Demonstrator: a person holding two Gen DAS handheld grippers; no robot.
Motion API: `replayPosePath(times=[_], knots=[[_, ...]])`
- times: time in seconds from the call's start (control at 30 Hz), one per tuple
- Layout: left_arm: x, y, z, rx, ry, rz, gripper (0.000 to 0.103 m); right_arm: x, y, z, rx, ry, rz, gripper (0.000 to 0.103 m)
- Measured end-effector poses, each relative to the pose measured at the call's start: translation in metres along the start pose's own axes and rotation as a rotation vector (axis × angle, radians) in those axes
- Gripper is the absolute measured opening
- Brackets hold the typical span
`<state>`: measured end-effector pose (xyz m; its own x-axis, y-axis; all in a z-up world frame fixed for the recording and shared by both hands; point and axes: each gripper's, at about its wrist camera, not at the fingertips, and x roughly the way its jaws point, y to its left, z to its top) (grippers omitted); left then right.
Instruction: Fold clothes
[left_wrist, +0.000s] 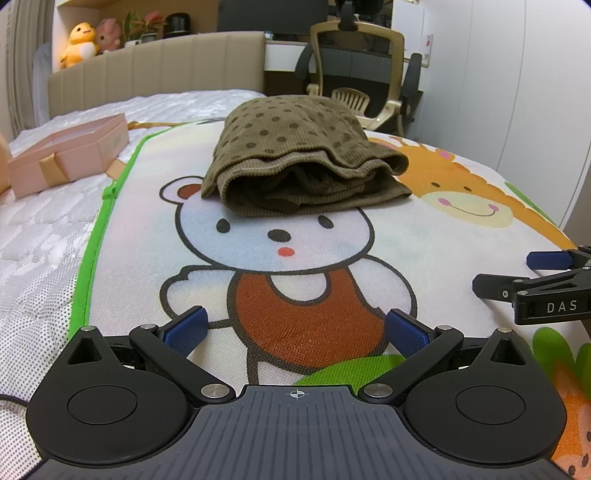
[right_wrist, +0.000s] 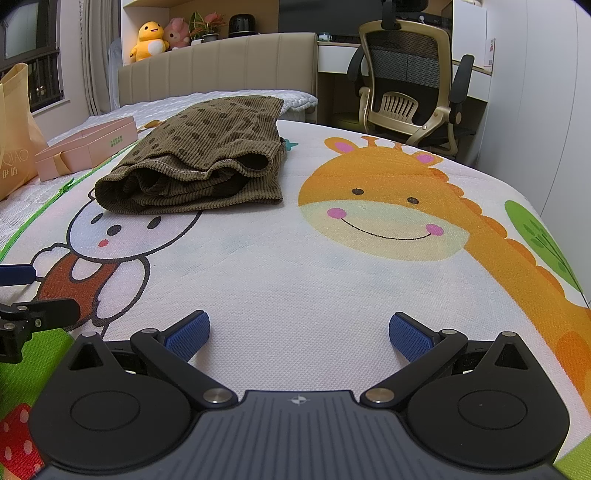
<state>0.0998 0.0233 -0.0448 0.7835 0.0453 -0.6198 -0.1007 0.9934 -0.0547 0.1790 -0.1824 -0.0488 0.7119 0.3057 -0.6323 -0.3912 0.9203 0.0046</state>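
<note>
A brown corduroy garment with dark dots (left_wrist: 299, 155) lies folded into a thick bundle on the cartoon mat (left_wrist: 332, 240), over the bear's head. The right wrist view shows the garment (right_wrist: 199, 162) at the upper left of the mat (right_wrist: 295, 266). My left gripper (left_wrist: 295, 330) is open, low over the bear's red shirt, well short of the garment, nothing between its blue pads. My right gripper (right_wrist: 299, 334) is also open and empty, hovering over white mat beside the giraffe. The right gripper (left_wrist: 517, 271) shows at the right edge of the left wrist view.
A pink gift box (left_wrist: 70, 155) sits on the white mattress (left_wrist: 37, 240) left of the mat. A paper bag (right_wrist: 14, 125) stands at the far left. An office chair (right_wrist: 413, 85) is beyond the bed's right side. Plush toys (right_wrist: 151, 38) sit behind the headboard.
</note>
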Motion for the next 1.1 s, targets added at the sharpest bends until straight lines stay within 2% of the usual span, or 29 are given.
replayPosePath(times=[0.63,0.8,1.1], knots=[[0.0005,-0.0004,0.0005,0.003,0.002,-0.001,0.103,-0.0001,0.0003,-0.0001,0.0,0.0,0.0,0.103],[0.0034,-0.0078,0.0023,0.063,0.033,0.026,0.103,-0.0001,0.0003,-0.0001,0.0,0.0,0.0,0.103],[0.0045,-0.0039,0.0037,0.056,0.038,0.008,0.103,0.0,-0.0001,-0.0002,0.0,0.0,0.0,0.103]])
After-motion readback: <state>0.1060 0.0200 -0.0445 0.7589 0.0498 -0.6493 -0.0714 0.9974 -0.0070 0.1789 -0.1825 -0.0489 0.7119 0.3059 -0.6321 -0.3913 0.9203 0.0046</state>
